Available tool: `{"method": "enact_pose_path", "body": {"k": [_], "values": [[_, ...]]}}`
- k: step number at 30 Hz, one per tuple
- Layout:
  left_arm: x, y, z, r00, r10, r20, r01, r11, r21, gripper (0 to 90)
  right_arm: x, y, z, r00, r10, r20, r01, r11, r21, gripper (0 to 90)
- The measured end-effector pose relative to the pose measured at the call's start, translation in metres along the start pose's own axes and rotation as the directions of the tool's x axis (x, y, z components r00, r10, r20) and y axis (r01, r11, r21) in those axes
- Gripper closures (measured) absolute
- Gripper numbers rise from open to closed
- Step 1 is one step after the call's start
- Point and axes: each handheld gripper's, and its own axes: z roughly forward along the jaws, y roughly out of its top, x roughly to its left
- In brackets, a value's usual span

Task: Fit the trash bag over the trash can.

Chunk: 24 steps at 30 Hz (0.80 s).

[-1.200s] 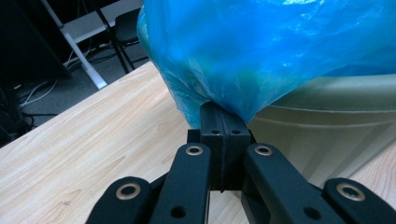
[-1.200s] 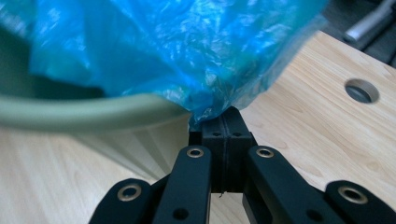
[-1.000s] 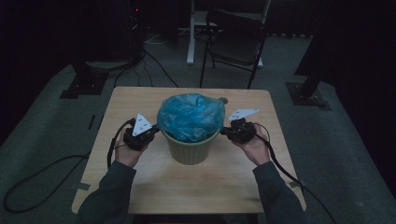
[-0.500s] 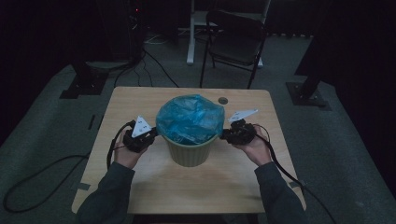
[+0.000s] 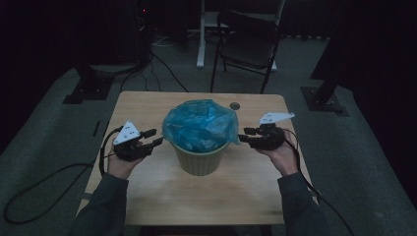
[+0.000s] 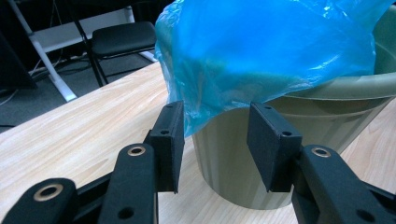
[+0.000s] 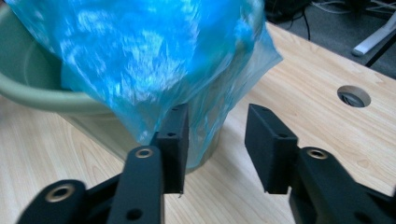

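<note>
We find the green bin [image 5: 200, 158] standing upright near the middle of the wooden table [image 5: 162, 196], lined with a blue plastic bag [image 5: 199, 124] whose edge hangs over the rim on both sides. We see the left gripper [image 5: 152, 137] just beside the bin's left side; its jaws have just been opening and now stand apart, with the bag's hanging edge [image 6: 196, 116] between them but not pressed. We see the right gripper [image 5: 246, 135] just beside the bin's right side; its jaws have likewise just been opening and stand apart, the bag's fold [image 7: 205, 126] lying against one pad, unclamped. A cable hole [image 5: 235, 105] sits behind the bin, and a black chair [image 5: 248, 42] stands beyond the table.
</note>
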Motion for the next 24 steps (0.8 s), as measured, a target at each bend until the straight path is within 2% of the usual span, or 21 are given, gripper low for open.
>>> {"method": "enact_pose_path", "body": {"k": [4, 5, 9, 11, 13, 15, 17, 18, 22, 23, 24], "values": [[-0.002, 0.002, 0.003, 0.9998, 0.019, 0.01, -0.019, 0.9998, 0.004, 54.6, 0.0, 0.0, -0.005, 0.9999, -0.006, -0.01, 0.006, 1.0, -0.005, 63.8], [-0.005, 0.004, 0.005, 0.9992, 0.04, 0.005, -0.04, 0.9992, 0.008, 54.6, 0.001, 0.0, -0.006, 0.9998, -0.012, -0.016, 0.012, 1.0, -0.004, 64.0], [-0.009, 0.008, 0.01, 0.9968, 0.078, -0.017, -0.077, 0.9964, 0.035, 53.9, 0.006, -0.003, -0.013, 0.999, -0.034, -0.029, 0.034, 0.999, -0.006, 62.5], [-0.009, 0.009, 0.011, 0.9965, 0.08, -0.023, -0.079, 0.9961, 0.038, 53.8, 0.007, -0.004, -0.015, 0.9985, -0.042, -0.034, 0.042, 0.999, -0.01, 62.0], [-0.009, 0.01, 0.013, 0.9957, 0.088, -0.029, -0.086, 0.9953, 0.044, 54.4, 0.009, -0.005, -0.018, 0.9967, -0.054, -0.061, 0.053, 0.998, -0.014, 60.6], [-0.009, 0.011, 0.015, 0.9953, 0.092, -0.031, -0.09, 0.9948, 0.048, 57.7, 0.012, -0.006, -0.018, 0.9931, -0.069, -0.095, 0.069, 0.998, -0.01, 59.0], [-0.01, 0.011, 0.015, 0.9955, 0.091, -0.027, -0.09, 0.9947, 0.049, 60.8, 0.015, -0.006, -0.016, 0.9913, -0.08, -0.105, 0.08, 0.997, -0.004, 58.3], [-0.011, 0.011, 0.015, 0.9955, 0.091, -0.024, -0.09, 0.9947, 0.05, 65.4, 0.018, -0.006, -0.012, 0.9902, -0.095, -0.102, 0.095, 0.995, -0.001, 58.2], [-0.014, 0.012, 0.015, 0.9946, 0.103, -0.014, -0.102, 0.9932, 0.056, 72.9, 0.023, -0.004, -0.003, 0.9928, -0.095, -0.073, 0.096, 0.995, 0.005, 66.9], [-0.016, 0.012, 0.015, 0.9942, 0.107, -0.01, -0.107, 0.9927, 0.056, 74.4, 0.024, -0.003, -0.001, 0.9929, -0.094, -0.073, 0.094, 0.996, 0.007, 70.7], [-0.017, 0.012, 0.015, 0.9937, 0.112, -0.009, -0.111, 0.9923, 0.055, 78.6, 0.026, -0.003, 0.001, 0.9919, -0.103, -0.075, 0.104, 0.995, 0.007, 79.6]]}}
